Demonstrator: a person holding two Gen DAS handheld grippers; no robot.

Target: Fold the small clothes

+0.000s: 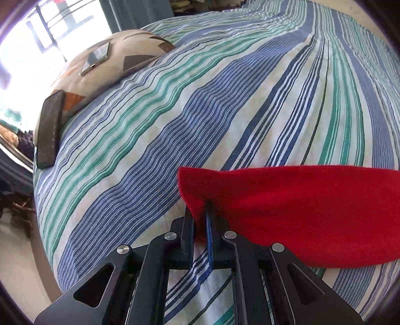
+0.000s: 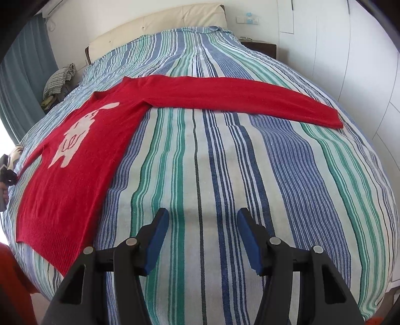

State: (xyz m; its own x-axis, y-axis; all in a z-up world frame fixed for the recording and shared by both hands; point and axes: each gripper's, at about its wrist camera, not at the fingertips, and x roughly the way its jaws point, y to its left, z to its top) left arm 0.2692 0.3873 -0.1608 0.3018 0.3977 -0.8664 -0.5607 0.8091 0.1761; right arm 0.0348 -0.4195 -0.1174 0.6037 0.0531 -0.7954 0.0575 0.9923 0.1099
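Observation:
A red knitted sweater with a pale animal figure on its front lies flat on the striped bedspread. One sleeve stretches out to the right across the bed. My right gripper is open and empty, hovering over bare bedspread to the right of the sweater's hem. In the left wrist view my left gripper is shut on the edge of the red sweater, whose fabric spreads to the right over the bedspread.
A patterned pillow lies at the far left of the bed with a phone-like flat object and a dark flat case on it. A headboard, a nightstand and folded cloth stand at the bed's far end.

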